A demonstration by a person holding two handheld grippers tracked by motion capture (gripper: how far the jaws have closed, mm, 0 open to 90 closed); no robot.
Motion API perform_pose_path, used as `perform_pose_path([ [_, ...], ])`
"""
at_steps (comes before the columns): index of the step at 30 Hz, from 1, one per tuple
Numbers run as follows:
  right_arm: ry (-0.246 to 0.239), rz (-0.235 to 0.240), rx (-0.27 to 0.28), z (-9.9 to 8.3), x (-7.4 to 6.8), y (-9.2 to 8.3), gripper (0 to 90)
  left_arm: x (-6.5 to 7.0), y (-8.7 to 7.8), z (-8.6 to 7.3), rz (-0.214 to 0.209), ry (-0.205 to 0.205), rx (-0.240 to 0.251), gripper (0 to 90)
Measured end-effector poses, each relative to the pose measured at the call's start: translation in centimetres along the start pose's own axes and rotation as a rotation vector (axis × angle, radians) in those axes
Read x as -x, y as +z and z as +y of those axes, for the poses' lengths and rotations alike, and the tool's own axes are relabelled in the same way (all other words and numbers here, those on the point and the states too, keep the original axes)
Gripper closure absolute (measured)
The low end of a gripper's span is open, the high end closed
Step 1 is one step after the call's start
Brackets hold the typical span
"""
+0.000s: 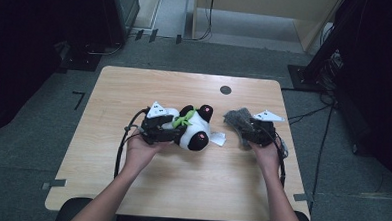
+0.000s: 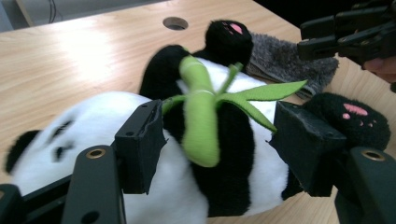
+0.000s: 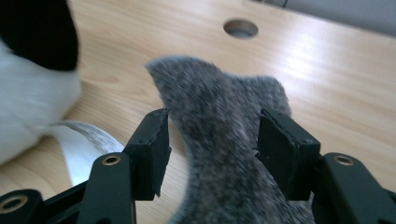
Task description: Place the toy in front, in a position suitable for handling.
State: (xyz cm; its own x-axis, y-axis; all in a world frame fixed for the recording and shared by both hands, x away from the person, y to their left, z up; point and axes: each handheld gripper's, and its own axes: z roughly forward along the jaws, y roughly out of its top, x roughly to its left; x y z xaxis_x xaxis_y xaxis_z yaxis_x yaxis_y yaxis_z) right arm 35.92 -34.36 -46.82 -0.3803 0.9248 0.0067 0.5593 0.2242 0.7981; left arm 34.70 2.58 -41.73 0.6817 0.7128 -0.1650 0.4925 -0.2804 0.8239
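Note:
A black-and-white plush panda (image 1: 197, 129) with a green bamboo sprig (image 2: 201, 116) on its chest lies on its back on the wooden table (image 1: 180, 185). My left gripper (image 1: 179, 131) is open; its jaws stand on either side of the sprig (image 2: 219, 144), apart from it, over the panda's belly (image 2: 233, 177). To the right lies a grey fuzzy cloth (image 1: 237, 118), which also shows beyond the panda (image 2: 285, 60). My right gripper (image 1: 244, 131) is open, and the cloth (image 3: 215, 102) runs between its jaws (image 3: 212, 149), with a gap at the left pad.
A white tag (image 1: 218, 138) sticks out from the panda toward the cloth. A round cable hole (image 1: 225, 90) sits near the table's far edge. Beyond and beside the table, dark stands and cables (image 1: 309, 115) lie on the grey floor.

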Motion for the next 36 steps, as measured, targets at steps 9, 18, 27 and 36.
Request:
perform_pose_path([
  [9,-0.011,0.009,-0.059,-0.4,0.8,2.2,51.5,-2.4,-1.8,-0.6,0.01,0.0,0.0,27.7],
  [18,0.036,0.025,-0.1,-1.3,1.6,3.2,63.1,-4.1,-2.8,-2.5,-0.005,-0.009,0.01,24.9],
  [27,0.033,0.032,-0.115,-1.6,1.8,3.7,68.9,-4.9,-2.4,-4.0,-0.024,-0.031,-0.016,18.9],
  [36,0.058,0.053,-0.132,-1.7,2.0,4.0,72.6,-5.8,-1.8,-4.9,-0.007,-0.026,-0.007,14.9],
])
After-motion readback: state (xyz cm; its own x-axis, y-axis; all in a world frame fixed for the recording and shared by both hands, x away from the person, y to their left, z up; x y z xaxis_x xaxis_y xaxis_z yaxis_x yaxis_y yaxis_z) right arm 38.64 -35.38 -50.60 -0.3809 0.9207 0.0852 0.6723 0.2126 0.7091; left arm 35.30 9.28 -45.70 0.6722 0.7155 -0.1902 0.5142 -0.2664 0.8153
